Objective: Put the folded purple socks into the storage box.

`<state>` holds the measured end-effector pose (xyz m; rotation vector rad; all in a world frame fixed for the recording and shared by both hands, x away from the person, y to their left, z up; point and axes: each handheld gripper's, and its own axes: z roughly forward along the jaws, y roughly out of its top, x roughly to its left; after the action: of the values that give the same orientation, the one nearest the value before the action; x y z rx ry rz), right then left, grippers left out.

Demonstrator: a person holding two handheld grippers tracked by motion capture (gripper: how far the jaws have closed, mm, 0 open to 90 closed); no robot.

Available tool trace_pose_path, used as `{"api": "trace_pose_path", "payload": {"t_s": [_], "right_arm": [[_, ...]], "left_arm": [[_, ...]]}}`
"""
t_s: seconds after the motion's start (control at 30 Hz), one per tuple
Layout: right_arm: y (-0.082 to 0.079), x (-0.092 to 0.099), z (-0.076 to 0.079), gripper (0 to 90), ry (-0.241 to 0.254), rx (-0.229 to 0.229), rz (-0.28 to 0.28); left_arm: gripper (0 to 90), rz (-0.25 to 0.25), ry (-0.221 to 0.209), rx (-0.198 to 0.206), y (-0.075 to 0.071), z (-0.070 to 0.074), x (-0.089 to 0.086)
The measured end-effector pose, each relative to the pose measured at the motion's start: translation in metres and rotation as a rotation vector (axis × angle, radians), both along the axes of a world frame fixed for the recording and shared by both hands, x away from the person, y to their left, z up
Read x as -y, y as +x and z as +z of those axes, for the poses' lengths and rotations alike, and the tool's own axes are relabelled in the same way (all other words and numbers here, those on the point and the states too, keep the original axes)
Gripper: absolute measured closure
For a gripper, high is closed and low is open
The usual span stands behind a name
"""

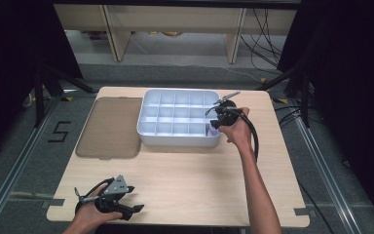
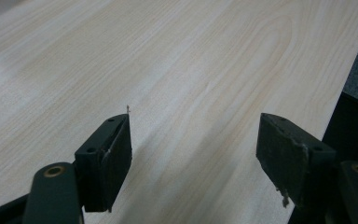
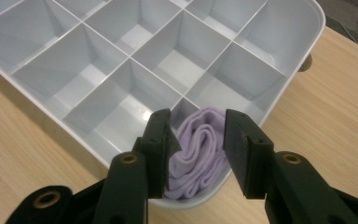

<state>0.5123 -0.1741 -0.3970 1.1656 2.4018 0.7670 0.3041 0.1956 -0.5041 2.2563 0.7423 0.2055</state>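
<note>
Wooden table [image 1: 185,190], lilac cloth [image 3: 200,149] below right hand-held gripper [image 3: 198,140]

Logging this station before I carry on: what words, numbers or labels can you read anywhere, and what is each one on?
"5": black tape strips on the grey floor, left of the table.
No readable print on the divided tray, the lilac cloth in its corner compartment, the brown lid, or either gripper.

Parted black fingers [image 2: 109,158] over bare wooden table [image 2: 168,70]
</note>
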Motion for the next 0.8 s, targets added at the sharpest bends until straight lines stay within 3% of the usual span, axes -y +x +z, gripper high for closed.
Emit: {"api": "trace_pose_path", "payload": {"t_s": [0.13,0.23,0.33,0.43,0.47,0.5,0.53,0.6,0.63,0.67,0.7,0.8], "right_arm": [[-0.006,-0.003,0.002,59.7,0.019,0.006,0.011],[-0.010,-0.005,0.002,59.0,0.035,0.016,0.012],[-0.016,-0.007,0.005,56.2,0.053,0.033,0.019],[-0.019,-0.007,0.004,54.8,0.063,0.060,0.033],[-0.024,-0.008,0.004,54.4,0.078,0.065,0.041],[-0.027,-0.010,0.005,54.0,0.090,0.059,0.037],[-0.028,-0.011,0.003,53.9,0.099,0.082,0.039],[-0.031,-0.011,0.005,53.6,0.096,0.061,0.046],[-0.032,-0.013,0.003,53.5,0.117,0.077,0.031],[-0.033,-0.012,0.003,53.2,0.095,0.069,0.057],[-0.036,-0.013,0.003,53.2,0.106,0.061,0.042],[-0.040,-0.014,0.001,52.7,0.108,0.079,0.067]], "left_arm": [[26.2,-0.010,-0.001,0.004,0.001,0.000,0.000],[26.2,0.012,-0.033,0.000,-0.001,-0.001,0.002],[26.2,-0.014,0.008,0.014,0.002,0.001,-0.001],[26.2,-0.004,0.002,0.010,0.001,0.001,-0.001],[26.2,0.014,-0.021,-0.002,0.000,0.000,0.000],[26.2,0.014,-0.021,-0.001,0.000,0.000,0.000],[26.2,0.011,-0.014,0.000,0.000,0.000,-0.001],[26.2,0.010,-0.013,0.000,0.001,0.000,-0.001],[26.2,0.011,-0.009,0.003,0.001,0.000,-0.001],[26.2,0.008,-0.013,-0.002,0.001,0.001,-0.001],[26.2,0.010,-0.014,0.001,0.001,0.000,-0.001],[26.2,0.000,-0.002,0.011,0.002,0.001,-0.002]]}}
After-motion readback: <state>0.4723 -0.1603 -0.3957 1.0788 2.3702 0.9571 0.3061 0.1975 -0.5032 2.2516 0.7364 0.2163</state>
